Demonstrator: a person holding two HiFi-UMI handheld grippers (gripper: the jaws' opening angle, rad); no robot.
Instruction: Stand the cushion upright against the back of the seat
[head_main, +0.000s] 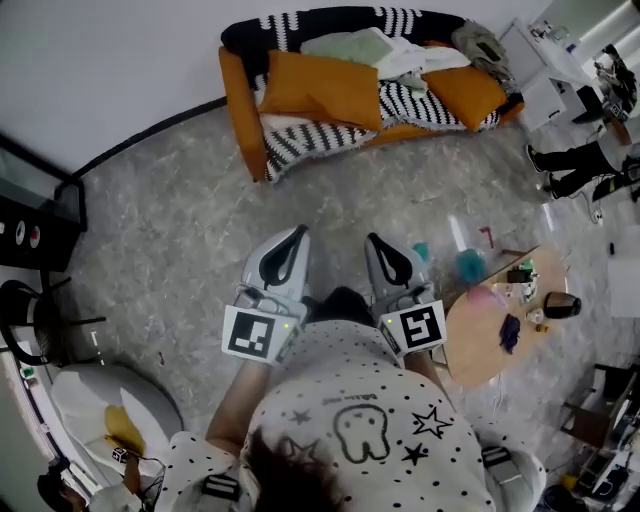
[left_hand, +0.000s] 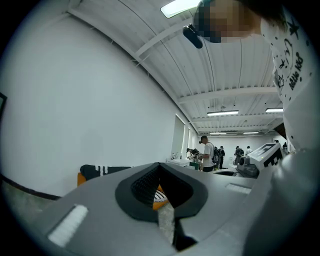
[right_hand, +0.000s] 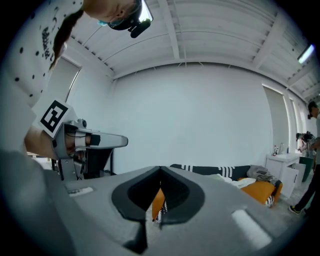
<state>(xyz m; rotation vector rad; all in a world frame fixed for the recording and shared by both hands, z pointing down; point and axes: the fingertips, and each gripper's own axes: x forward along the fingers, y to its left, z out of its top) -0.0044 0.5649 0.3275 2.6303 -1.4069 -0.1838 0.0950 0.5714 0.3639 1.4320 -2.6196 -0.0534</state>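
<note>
Head view: an orange sofa (head_main: 243, 110) with a black-and-white striped cover stands at 12 o'clock on the grey speckled floor (head_main: 170, 250). A large orange cushion (head_main: 315, 90) lies slanted across the left part of its seat. Whether this one rests against the back I cannot tell. A second orange cushion (head_main: 465, 92) lies towards the sofa's right end, at 1 o'clock. A pale cloth (head_main: 365, 48) is draped over the back between them. The left gripper (head_main: 297, 234) and the right gripper (head_main: 374, 241) are held side by side at the centre. Both point towards the sofa and are well apart from it, and neither carries anything. A round wooden desk (head_main: 480, 355) with small things on it sits at 4 o'clock. A person's legs (head_main: 575, 160) show at 2 o'clock.

Left gripper view: the fingers (left_hand: 131, 190) are pressed together, their tips meeting with nothing caught between them. A strip of the orange and striped sofa shows through the gap behind the tips. The sofa's end pokes out at 9 o'clock against the white wall (left_hand: 100, 100). Several people stand far off at 3 o'clock.

Right gripper view: the fingers (right_hand: 125, 192) are likewise pressed together on nothing. The sofa stretches from the centre towards 4 o'clock, where the right-hand orange cushion lies on the seat. The left gripper with its marker cube shows at 9 o'clock.
</note>
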